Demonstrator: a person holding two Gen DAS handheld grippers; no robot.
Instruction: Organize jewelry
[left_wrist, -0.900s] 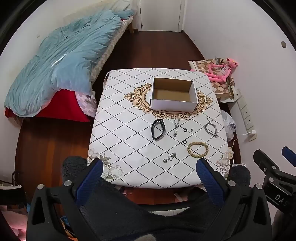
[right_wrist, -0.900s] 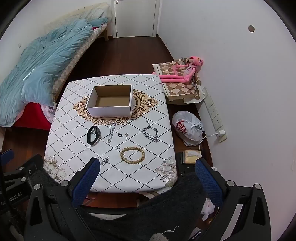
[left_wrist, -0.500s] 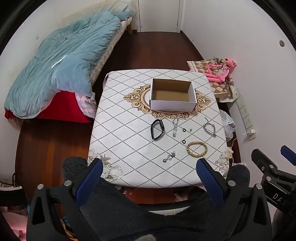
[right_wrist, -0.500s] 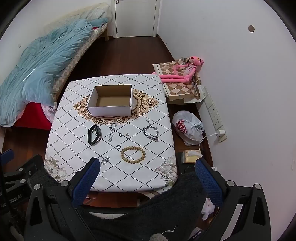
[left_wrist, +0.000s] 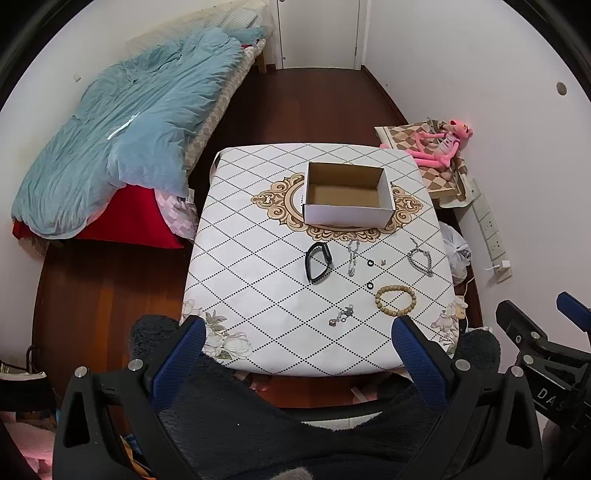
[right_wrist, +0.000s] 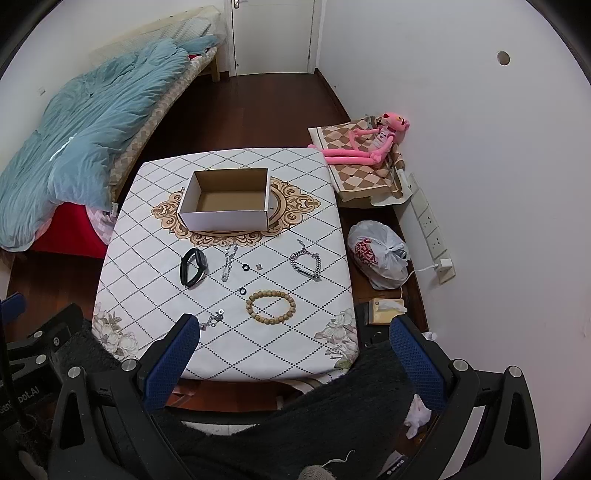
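While the box (left_wrist: 347, 194) sits empty, all the jewelry waits on the table (left_wrist: 251, 266).

From left to right lie a black band (left_wrist: 317, 262), a thin chain (left_wrist: 352, 256), two small black rings (left_wrist: 370, 263) with a tiny silver bit (left_wrist: 384, 262) by them, and a thick silver chain (left_wrist: 421, 258). Nearer to the person lie a small charm (left_wrist: 341, 315) and a bead bracelet (left_wrist: 395, 300). None of them is in the box yet, so I think the job has not really begun and every piece is left to move. The left gripper (left_wrist: 295, 341) hangs over the near edge with its tongs wide apart and holding nothing. The right gripper (right_wrist: 291, 339) is the same, tongs apart and bare. Since a moment ago almost nothing has changed: the jewelry lies in the same spots, and the left view has only shifted a tiny bit.
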